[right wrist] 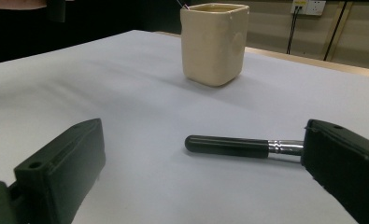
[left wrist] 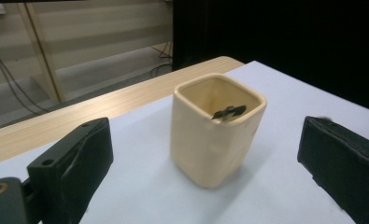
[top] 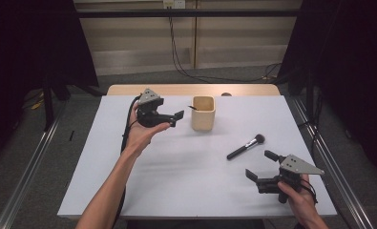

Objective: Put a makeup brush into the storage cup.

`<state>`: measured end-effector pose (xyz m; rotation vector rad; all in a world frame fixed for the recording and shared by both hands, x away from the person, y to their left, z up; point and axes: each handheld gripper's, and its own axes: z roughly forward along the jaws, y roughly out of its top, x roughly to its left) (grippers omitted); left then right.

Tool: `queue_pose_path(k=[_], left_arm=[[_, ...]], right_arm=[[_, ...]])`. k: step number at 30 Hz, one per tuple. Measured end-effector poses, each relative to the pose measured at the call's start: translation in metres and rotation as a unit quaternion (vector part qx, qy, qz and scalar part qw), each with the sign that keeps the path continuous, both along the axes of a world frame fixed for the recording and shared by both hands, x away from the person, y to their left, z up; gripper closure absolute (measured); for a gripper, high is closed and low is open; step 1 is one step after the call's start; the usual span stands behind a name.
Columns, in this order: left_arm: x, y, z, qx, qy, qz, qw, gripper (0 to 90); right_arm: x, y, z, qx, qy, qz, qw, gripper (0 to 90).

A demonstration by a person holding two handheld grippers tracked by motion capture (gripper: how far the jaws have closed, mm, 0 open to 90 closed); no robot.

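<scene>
One dark item already sits in the cream cup (top: 203, 113) at upper centre. The makeup brush (top: 246, 146) lies right of centre on the worktop (top: 176, 181), unpicked; the right claw (top: 264, 168) and left claw (top: 178, 118) gape wide, empty.

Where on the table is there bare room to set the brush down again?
Free: the near-left table surface, below the left gripper, and the far-right corner beyond the brush. Crowded: the strip between cup, brush and right gripper.
</scene>
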<state>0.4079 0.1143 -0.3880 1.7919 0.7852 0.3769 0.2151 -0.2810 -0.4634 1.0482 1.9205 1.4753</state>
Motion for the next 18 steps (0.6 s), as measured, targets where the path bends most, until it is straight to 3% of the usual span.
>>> queue_pose_path(k=[7, 9, 14, 18], left_arm=[[-0.007, 0.010, -0.004, 0.003, -0.003, 0.007, 1.0000, 3.3], [-0.008, 0.013, -0.005, -0.008, 0.003, 0.002, 1.0000, 3.4], [-0.016, 0.014, -0.011, -0.002, -0.007, -0.001, 1.0000, 4.8], [-0.025, 0.017, -0.010, -0.013, -0.015, -0.013, 0.9997, 4.9]], right_arm=[[0.000, 0.000, 0.000, 0.000, 0.000, -0.001, 1.0000, 0.0], [0.000, 0.000, 0.000, -0.001, 0.000, 0.000, 1.0000, 0.0], [0.000, 0.000, 0.000, -0.003, 0.000, 0.001, 1.0000, 0.0], [0.000, 0.000, 0.000, -0.001, 0.000, 0.000, 1.0000, 0.0]])
